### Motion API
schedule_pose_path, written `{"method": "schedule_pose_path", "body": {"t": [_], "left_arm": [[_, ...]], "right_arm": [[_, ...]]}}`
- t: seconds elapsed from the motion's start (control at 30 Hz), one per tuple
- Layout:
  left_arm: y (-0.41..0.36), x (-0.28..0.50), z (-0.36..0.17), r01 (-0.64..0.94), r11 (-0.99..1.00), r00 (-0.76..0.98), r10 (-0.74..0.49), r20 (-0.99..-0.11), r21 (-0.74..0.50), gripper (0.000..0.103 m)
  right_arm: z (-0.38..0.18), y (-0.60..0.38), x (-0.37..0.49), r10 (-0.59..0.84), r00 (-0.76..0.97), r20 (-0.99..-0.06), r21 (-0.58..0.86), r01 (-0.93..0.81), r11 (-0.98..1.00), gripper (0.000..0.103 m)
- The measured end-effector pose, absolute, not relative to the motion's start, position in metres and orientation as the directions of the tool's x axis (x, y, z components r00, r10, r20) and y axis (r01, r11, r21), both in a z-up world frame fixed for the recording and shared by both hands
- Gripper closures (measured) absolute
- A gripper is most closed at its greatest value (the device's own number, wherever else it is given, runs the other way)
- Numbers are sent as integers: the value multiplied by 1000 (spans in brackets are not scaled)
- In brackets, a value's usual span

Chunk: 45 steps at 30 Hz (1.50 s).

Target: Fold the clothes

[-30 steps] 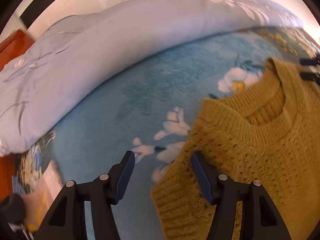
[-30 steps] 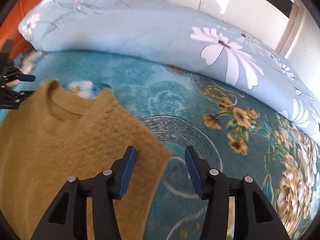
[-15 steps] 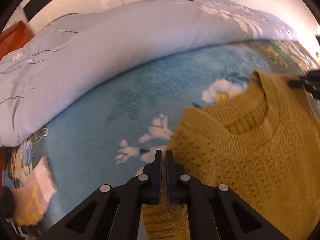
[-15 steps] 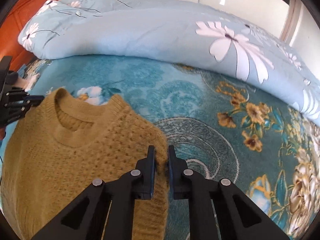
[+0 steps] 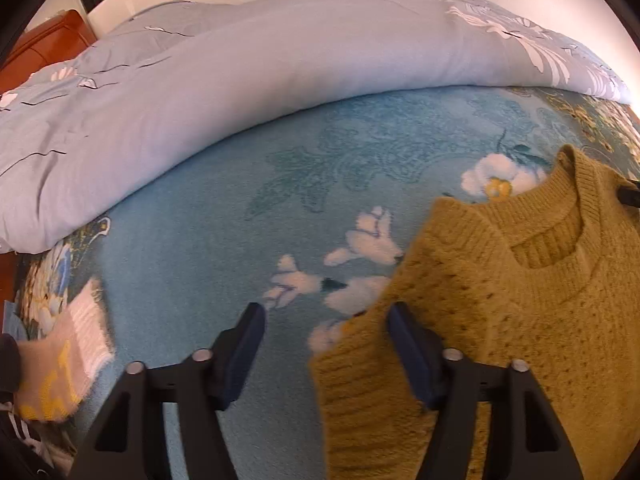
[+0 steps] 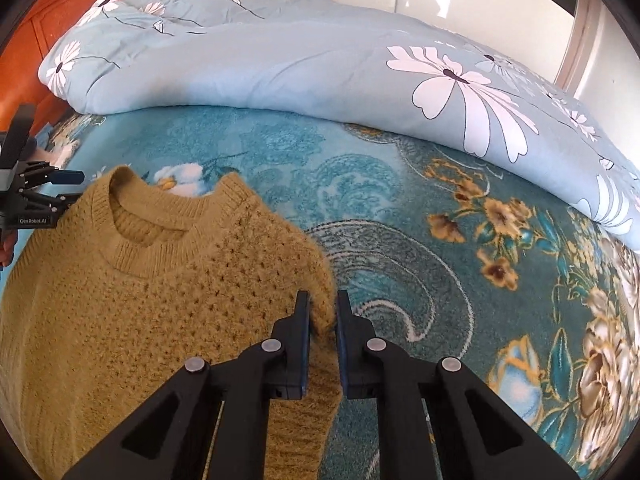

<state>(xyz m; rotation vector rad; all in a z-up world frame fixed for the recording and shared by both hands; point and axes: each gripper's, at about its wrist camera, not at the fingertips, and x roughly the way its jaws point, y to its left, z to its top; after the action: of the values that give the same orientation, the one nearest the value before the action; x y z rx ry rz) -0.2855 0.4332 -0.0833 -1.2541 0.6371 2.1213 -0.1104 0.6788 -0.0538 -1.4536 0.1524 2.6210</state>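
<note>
Fingers of the right gripper [image 6: 322,316] pinch the sweater [image 6: 160,300] shoulder; the left gripper [image 5: 326,344] gapes beside its edge. Both corners want gripping for an even fold.

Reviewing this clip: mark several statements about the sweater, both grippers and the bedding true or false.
1. The right gripper is shut on the mustard sweater. True.
2. The left gripper is clamped shut on the sweater. False: its jaws stand open, one finger on the sweater's edge.
3. The sweater lies collar toward the rolled quilt. True.
4. The sweater rests on top of the quilt. False: it lies on the teal floral blanket.
5. The quilt carries white flower prints. True.
</note>
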Motion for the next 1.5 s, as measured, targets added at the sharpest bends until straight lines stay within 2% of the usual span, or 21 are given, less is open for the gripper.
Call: {"method": "schedule_pose_path", "body": {"t": [0.17, 0.2, 0.23, 0.3, 0.33, 0.47, 0.63, 0.8, 0.93, 1.03, 1.13, 1.33, 1.5], "left_arm": [[419, -286, -86, -683, -729, -294, 328, -898, -43, 35], [417, -285, -85, -682, -728, -290, 350, -891, -64, 43], [415, -284, -83, -682, -725, -284, 377, -882, -91, 67], [412, -279, -77, -677, -728, -307, 415, -856, -110, 89], [413, -275, -74, -677, -728, -323, 424, -846, -107, 92], [410, -263, -56, -684, -727, -380, 427, -821, -61, 93], [374, -232, 11, -703, -702, -436, 553, -710, -114, 93], [317, -156, 73, -756, -644, -471, 662, -583, -120, 93], [276, -82, 93, -791, -605, -487, 713, -505, -92, 93], [242, -28, 87, -800, -589, -478, 743, -468, -118, 93], [215, 18, 57, -775, -600, -466, 754, -463, -196, 93], [190, 57, -26, -633, -691, -434, 690, -579, -348, 93], [162, 80, -46, -523, -723, -437, 681, -587, -450, 90]], "right_arm": [[-59, 678, -109, 66, -526, -848, 31, -174, -984, 91], [-59, 677, -109, 62, -528, -847, 34, -169, -985, 91], [-59, 676, -108, 61, -529, -847, 32, -164, -986, 91], [-57, 673, -107, 63, -532, -845, 27, -159, -987, 91], [-56, 671, -106, 63, -534, -843, 26, -157, -987, 91], [-40, 668, -97, 72, -577, -814, 37, -174, -984, 93], [6, 656, -59, 60, -676, -734, 56, -148, -987, 93], [52, 627, 12, 23, -757, -653, 54, -78, -996, 93], [76, 595, 88, -8, -812, -583, 41, -19, -999, 93], [74, 575, 148, -24, -825, -565, 57, -10, -998, 93], [51, 558, 202, -41, -817, -575, 111, -28, -993, 93], [-21, 537, 256, -67, -754, -654, 211, -97, -973, 93], [-50, 526, 283, -63, -730, -681, 242, -142, -960, 92]]}}
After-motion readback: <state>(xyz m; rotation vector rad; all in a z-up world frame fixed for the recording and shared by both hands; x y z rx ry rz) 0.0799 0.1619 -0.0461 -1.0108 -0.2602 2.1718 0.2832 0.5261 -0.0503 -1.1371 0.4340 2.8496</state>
